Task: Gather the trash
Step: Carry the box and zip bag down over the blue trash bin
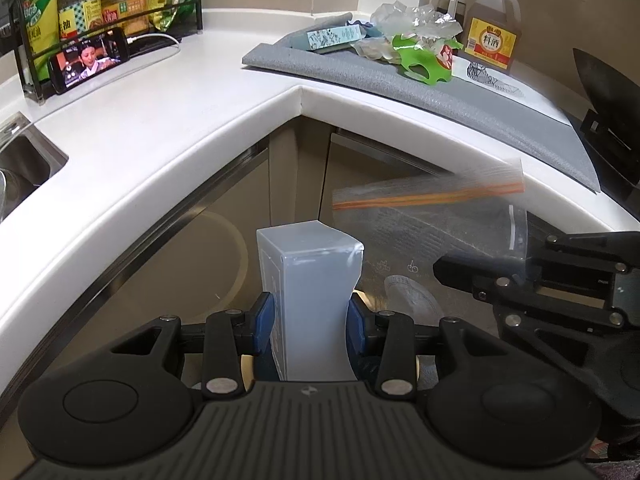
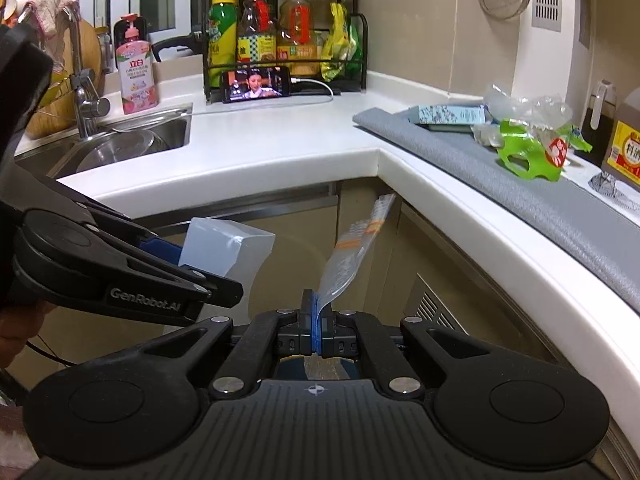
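My left gripper is shut on a pale translucent box, pressed in at its sides between the blue pads; the box also shows in the right wrist view, held below the counter's corner. My right gripper is shut on a clear zip bag with an orange seal strip; the bag hangs blurred in front of the cabinets. More trash lies on the grey mat: a green plastic wrapper, crumpled clear plastic and a light blue carton.
The white counter bends round an inner corner above beige cabinet doors. A sink with a tap, a soap bottle, a rack of bottles, a phone playing video and a cooking wine jug stand on it.
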